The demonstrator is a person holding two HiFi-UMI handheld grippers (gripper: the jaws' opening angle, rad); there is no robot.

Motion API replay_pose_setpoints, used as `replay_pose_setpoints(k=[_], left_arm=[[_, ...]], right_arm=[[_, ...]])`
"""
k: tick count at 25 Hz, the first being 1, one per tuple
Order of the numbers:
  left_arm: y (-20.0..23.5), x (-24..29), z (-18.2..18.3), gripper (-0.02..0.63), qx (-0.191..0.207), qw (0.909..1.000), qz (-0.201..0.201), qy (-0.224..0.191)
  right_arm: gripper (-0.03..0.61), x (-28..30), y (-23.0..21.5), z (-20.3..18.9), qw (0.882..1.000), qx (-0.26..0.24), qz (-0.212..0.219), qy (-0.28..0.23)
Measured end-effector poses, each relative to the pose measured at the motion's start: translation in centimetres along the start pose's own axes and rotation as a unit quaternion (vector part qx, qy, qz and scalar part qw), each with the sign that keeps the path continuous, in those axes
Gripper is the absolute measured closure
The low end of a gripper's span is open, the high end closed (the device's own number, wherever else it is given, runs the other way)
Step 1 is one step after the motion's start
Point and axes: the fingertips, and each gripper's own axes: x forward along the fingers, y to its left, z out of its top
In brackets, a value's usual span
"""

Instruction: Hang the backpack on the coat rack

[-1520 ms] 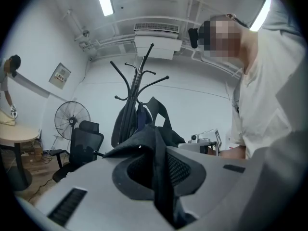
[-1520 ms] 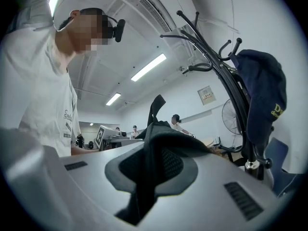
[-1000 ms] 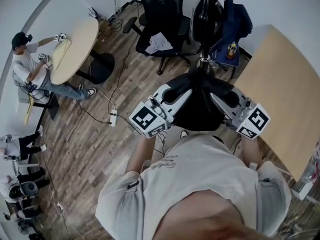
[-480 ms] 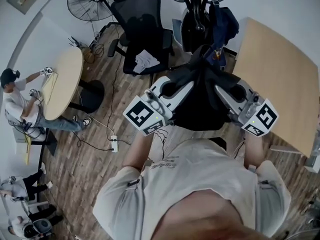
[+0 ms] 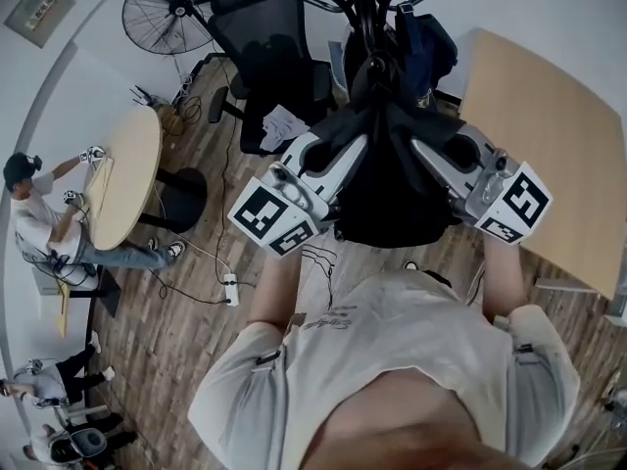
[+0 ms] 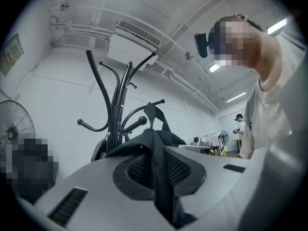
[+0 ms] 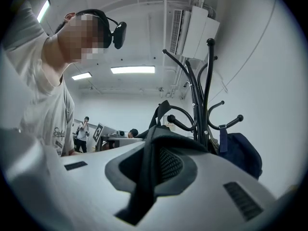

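I hold a black backpack (image 5: 387, 189) up in front of me, between both grippers. My left gripper (image 5: 355, 147) is shut on the bag's black fabric (image 6: 161, 177) at its left side, and my right gripper (image 5: 421, 149) is shut on the fabric (image 7: 147, 172) at its right side. The black coat rack (image 5: 367, 13) rises just beyond the bag, its curved knob-tipped hooks (image 6: 141, 121) (image 7: 171, 119) close behind the bag's top loop (image 6: 153, 114). The loop stands up free, apart from the hooks.
A dark blue bag (image 5: 423, 42) (image 7: 240, 155) hangs on the rack's right side. A black office chair (image 5: 265, 57) and a floor fan (image 5: 176, 8) stand left of the rack. A wooden table (image 5: 549, 145) is at right. People work at a round table (image 5: 122, 184) at far left.
Both grippers have carried the backpack upward and closer to the coat rack; the rack's hooks now sit right above the bag in the head view.
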Motion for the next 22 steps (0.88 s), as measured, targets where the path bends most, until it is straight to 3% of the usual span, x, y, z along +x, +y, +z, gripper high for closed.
replay_pose_setpoints(k=[7,22], left_arm=[[1.1,0.0,-0.1,0.569,0.002,0.9998,0.021,0.003],[7.1,2.0,-5.7,0.569,-0.019,0.9966,0.072,0.033]], right_arm=[[0.548,0.9,-1.0,-0.5,1.000,0.011,0.008,0.012],[0.546,2.6,-6.2,-7.1,0.998,0.042,0.028,0.046]])
